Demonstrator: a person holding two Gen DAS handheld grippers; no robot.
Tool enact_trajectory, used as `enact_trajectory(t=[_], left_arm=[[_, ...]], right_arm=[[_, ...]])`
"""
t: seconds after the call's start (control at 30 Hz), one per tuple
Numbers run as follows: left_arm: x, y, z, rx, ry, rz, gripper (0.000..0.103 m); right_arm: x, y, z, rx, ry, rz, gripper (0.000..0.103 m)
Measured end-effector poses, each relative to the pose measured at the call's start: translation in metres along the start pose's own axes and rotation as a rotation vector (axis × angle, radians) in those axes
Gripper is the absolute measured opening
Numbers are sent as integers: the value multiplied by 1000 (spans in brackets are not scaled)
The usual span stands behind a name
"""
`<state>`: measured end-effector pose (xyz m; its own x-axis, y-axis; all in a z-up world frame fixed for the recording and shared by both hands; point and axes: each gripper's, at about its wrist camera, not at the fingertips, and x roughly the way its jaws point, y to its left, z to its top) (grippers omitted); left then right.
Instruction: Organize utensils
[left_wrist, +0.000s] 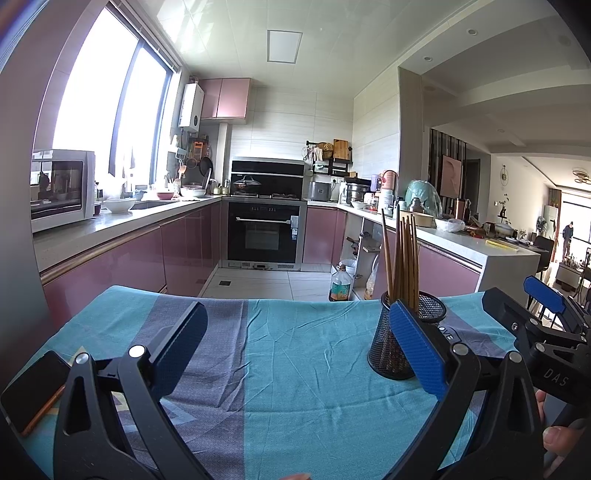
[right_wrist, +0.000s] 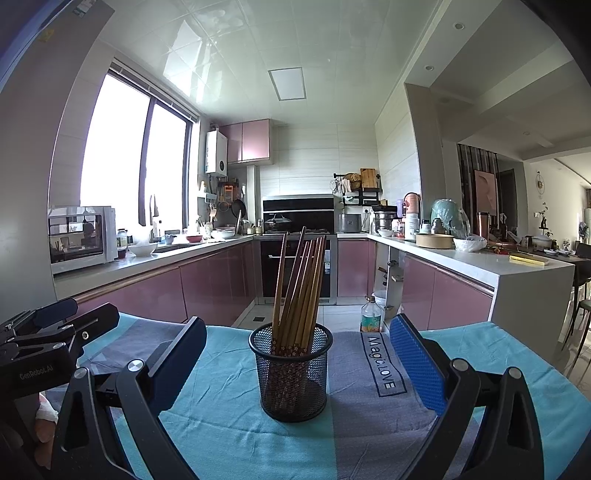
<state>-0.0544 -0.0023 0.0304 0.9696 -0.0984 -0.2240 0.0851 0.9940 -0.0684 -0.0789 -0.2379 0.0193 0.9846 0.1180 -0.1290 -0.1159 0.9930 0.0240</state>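
All chopsticks (right_wrist: 295, 284) stand in the mesh holder (right_wrist: 291, 373) at frame centre; task looks finished, both grippers' jaws wide, empty

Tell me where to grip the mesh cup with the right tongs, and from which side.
Probably take the mesh cup across its round wall, low down, coming straight in from the near side. The right tongs already stand open with the cup centred between them. The chopsticks stand upright and lean out above the rim, so coming from above would likely knock them.

Chopsticks (right_wrist: 295, 288) upright in mesh holder (right_wrist: 293, 380) on tablecloth (right_wrist: 229, 435), phone (left_wrist: 35, 387) far left
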Motion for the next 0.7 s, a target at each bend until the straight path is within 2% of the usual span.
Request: enact_trajectory(t=[0.7], left_arm=[[0, -1, 0, 1, 1, 0, 97]], right_arm=[[0, 0, -1, 1, 1, -1, 96]])
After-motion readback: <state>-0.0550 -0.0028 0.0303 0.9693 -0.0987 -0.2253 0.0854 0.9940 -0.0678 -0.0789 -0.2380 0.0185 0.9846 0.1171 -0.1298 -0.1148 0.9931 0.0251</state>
